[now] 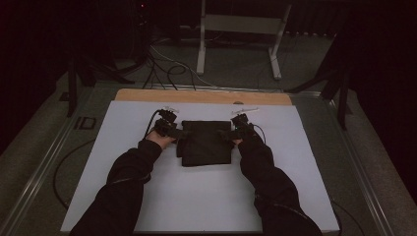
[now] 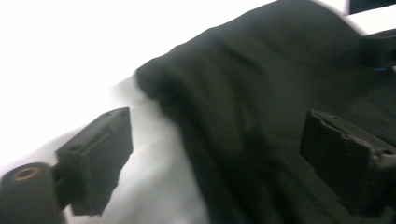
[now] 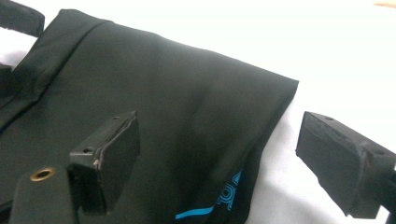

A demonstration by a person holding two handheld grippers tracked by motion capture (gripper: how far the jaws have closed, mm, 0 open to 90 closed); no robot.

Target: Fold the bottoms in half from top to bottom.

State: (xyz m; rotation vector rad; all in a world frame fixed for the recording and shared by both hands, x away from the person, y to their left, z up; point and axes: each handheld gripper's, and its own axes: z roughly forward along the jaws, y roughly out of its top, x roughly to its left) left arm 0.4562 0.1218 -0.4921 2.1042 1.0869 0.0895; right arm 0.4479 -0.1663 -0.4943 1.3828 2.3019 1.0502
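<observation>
A folded black garment lies in the middle of the white table top. My left gripper sits at its left edge, open, with one jaw over the white surface and the other over the black cloth. My right gripper sits at the right edge, open, one jaw above the black garment and one beside it. A blue print shows on a lower layer near the right edge. Nothing is pinched between either pair of jaws.
A wooden strip runs along the table's far edge. Beyond it stand a white metal frame and cables on the floor. Dark stands flank the table at both sides.
</observation>
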